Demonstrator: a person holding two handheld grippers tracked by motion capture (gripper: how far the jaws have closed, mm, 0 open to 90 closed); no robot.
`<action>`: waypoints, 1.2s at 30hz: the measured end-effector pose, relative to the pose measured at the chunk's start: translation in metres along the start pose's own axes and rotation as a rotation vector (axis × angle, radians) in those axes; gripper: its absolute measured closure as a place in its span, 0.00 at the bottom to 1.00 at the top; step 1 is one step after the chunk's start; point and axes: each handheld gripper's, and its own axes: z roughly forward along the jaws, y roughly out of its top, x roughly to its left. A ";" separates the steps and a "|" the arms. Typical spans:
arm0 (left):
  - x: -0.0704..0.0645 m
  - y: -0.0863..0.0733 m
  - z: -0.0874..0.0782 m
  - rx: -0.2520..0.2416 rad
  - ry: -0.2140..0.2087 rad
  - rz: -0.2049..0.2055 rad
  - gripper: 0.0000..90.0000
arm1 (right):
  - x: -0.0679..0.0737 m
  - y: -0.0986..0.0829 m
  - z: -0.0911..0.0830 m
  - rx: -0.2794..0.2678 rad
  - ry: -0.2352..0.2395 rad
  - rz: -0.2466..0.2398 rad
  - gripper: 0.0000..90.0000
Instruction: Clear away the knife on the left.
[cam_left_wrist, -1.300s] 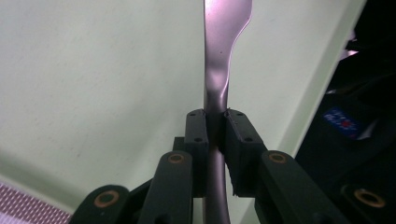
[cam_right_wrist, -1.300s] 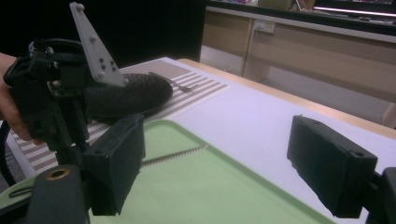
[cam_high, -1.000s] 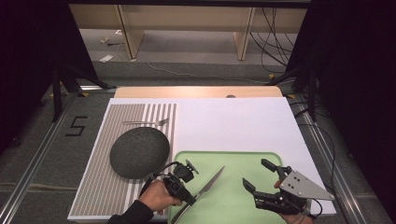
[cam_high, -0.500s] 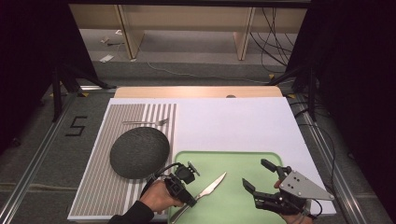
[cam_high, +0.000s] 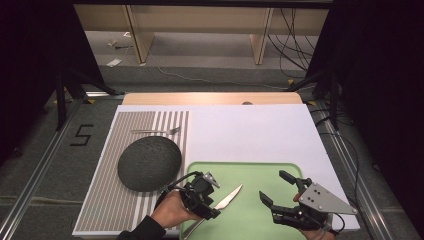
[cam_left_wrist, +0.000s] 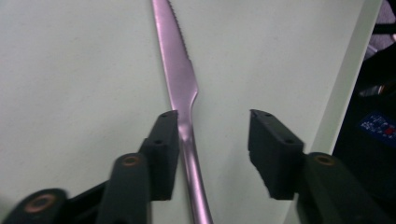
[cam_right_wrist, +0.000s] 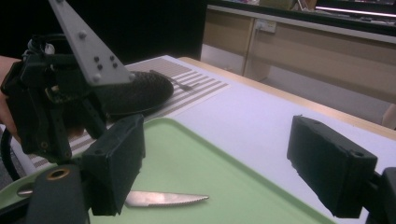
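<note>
The table knife (cam_left_wrist: 180, 84) lay flat on the green tray (cam_high: 260, 172), blade pointing away. The left claw (cam_left_wrist: 212, 140) stood wide astride its handle, one pad touching it. The right claw (cam_high: 276, 186) hovered over the tray, spread wide, empty.

One knife (cam_high: 228, 197) lies on the one green tray (cam_high: 280, 172), and two grippers are at the tray: the left gripper (cam_high: 207, 200) at its left edge and the right gripper (cam_high: 276, 190) at its right part. Left of the tray sit one dark bowl (cam_high: 149, 162) and, beyond it, one fork (cam_high: 156, 131), both on one striped mat (cam_high: 105, 200).
</note>
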 end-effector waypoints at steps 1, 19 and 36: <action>-0.003 0.001 0.005 0.000 -0.005 0.020 0.71 | 0.000 0.000 0.000 0.000 0.000 0.001 0.22; -0.009 0.006 0.035 0.057 0.038 0.105 0.99 | 0.000 0.000 0.000 -0.001 0.000 -0.001 0.22; -0.003 0.005 0.034 0.051 0.065 0.072 1.00 | 0.000 0.000 0.000 0.000 -0.001 -0.001 0.22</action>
